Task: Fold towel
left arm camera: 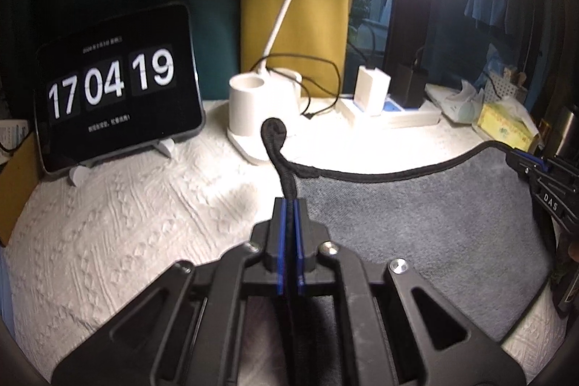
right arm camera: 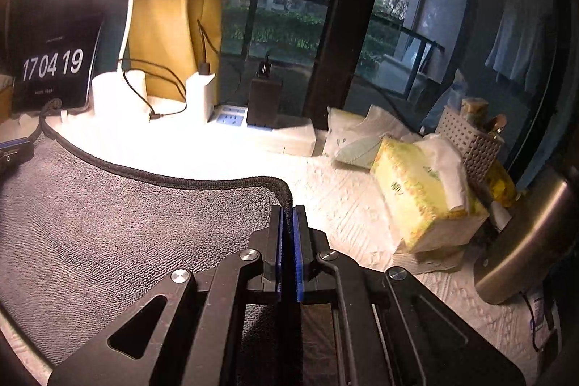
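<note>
Left gripper (left arm camera: 289, 205) is pinching the grey towel (left arm camera: 416, 223) corner | right gripper (right arm camera: 288, 210) is clamping the opposite corner | towel is lying on white tablecloth (left arm camera: 126, 223)

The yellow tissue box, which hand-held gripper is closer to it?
Right. The right hand-held gripper pinches the towel corner just beside the tissue box. The left hand-held gripper holds the opposite corner, near the clock.

Left gripper (left arm camera: 289, 205): matte black plastic linkage arms with triangular cut-outs, silver round-head screws at the pivots, blue ridged pads lining the two black fingers. Right gripper (right arm camera: 288, 210): same black frame, silver screws, blue serrated pads; white letters "DAS" visible on its side in the left wrist view.
</note>
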Demonstrator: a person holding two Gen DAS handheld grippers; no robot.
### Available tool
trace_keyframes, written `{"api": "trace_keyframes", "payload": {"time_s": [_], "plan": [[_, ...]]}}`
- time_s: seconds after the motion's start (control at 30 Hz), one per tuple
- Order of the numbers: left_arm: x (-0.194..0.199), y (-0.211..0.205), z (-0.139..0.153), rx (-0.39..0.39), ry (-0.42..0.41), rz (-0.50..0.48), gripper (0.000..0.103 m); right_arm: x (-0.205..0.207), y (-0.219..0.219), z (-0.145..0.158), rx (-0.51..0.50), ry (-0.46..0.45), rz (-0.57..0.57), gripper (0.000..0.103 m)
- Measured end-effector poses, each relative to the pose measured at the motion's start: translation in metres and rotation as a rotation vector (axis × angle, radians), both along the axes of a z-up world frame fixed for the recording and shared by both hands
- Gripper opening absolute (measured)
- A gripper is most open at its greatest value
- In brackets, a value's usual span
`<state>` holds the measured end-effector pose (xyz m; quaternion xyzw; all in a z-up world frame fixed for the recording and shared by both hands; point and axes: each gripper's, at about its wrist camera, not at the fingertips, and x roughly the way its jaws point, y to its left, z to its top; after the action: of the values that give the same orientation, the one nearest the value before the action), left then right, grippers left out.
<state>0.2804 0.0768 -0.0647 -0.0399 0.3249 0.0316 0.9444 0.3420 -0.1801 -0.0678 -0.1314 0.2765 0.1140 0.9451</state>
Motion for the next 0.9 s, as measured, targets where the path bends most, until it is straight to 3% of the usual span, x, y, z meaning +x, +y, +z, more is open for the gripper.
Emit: {"api": "trace_keyframes", "payload": {"time_s": [0.6, 0.8, 0.9], "plan": [[0.035, 0.010, -0.021, -0.078, 0.204, 0.008, 0.007, 0.028, 0.002, -0.023, -0.023, 0.164, -0.020, 0.006], [0.036, 0.007, -0.017, -0.049, 0.212, 0.007, 0.008, 0.037, 0.003, -0.031, -0.033, 0.227, -0.026, 0.006], [0.035, 0.008, -0.022, -0.053, 0.206, 0.006, 0.009, 0.041, 0.001, -0.033, -0.027, 0.246, -0.031, 0.012]]}}
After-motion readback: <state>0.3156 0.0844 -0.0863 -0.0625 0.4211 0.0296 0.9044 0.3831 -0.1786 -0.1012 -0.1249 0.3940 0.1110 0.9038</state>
